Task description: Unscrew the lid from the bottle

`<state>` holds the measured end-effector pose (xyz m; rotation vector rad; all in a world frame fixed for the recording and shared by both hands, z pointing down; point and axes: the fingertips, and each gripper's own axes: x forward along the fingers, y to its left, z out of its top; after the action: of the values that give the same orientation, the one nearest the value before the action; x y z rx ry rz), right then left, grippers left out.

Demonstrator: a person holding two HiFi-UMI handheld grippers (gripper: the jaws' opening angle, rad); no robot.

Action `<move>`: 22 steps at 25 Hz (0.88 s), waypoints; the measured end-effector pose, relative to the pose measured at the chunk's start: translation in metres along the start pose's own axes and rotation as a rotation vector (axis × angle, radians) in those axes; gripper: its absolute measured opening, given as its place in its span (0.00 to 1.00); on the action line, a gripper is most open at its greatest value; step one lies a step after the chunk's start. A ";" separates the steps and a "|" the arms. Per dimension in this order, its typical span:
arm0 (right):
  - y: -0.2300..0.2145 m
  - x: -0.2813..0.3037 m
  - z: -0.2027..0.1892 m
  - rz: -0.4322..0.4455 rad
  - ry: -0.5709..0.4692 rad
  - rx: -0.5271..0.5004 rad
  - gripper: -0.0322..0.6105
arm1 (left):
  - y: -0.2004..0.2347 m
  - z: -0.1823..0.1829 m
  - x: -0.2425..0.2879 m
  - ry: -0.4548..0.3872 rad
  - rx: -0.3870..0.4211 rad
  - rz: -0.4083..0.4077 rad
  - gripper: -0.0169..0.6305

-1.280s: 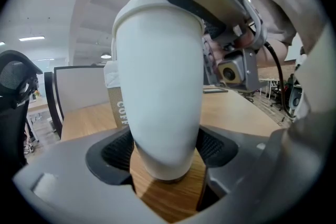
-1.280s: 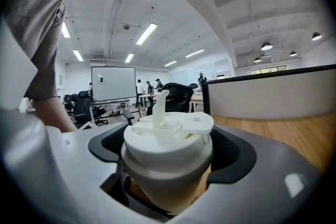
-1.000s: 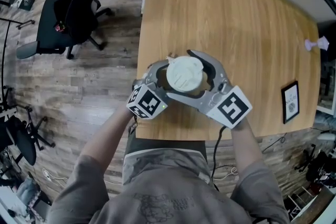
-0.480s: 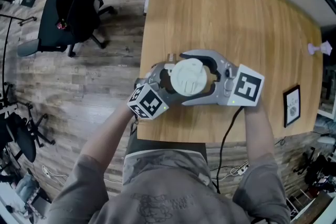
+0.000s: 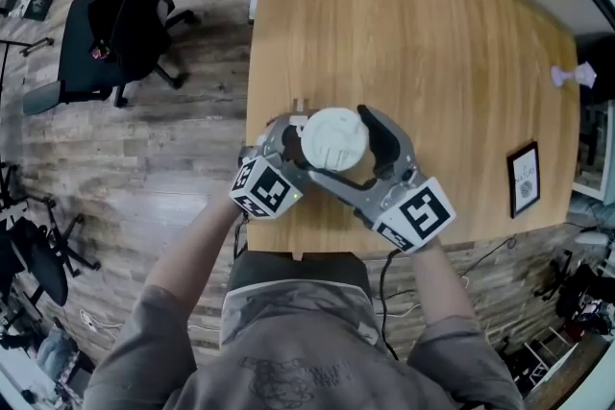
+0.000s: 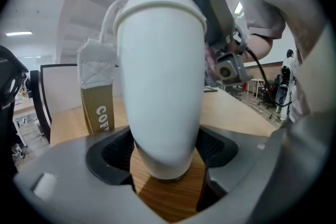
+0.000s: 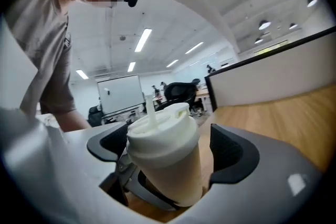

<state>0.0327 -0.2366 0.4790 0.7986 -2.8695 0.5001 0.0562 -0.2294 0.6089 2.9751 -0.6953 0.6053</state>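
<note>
Head view: both forearms reach in from the near edge and meet at the white lid [image 5: 334, 137]. The left gripper [image 5: 306, 144] comes in low from the near left, marker cube toward the person. The right gripper [image 5: 346, 147] comes from the near right and sits higher, one jaw curving round the far right of the lid. The bottle stands on the table [image 5: 432, 34] close to its left edge and not far from the near edge — broad wood lies open to the far side and right. A framed picture [image 5: 525, 180] lies near the right edge. An office chair [image 5: 115, 34] stands on the floor, far left.

Left gripper view: jaws wide, both pads pinching the lower body of the bottle [image 6: 160, 86], which stands upright on the wood. The lid is seated on top. A brown tag [image 6: 97, 102] hangs just left of the bottle.

Right gripper view: jaws spread either side of the lid — the right pad stands clear, wood showing in the gap. The left pad is close, contact unclear. Lid on, contents hidden.
</note>
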 end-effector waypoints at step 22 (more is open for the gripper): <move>0.002 0.019 0.001 -0.202 -0.065 -0.169 0.81 | -0.002 0.002 0.003 -0.015 -0.040 0.042 0.58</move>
<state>0.0151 -0.2447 0.4819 1.0760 -2.7987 0.2090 0.0608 -0.2293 0.6082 2.9380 -0.7637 0.5645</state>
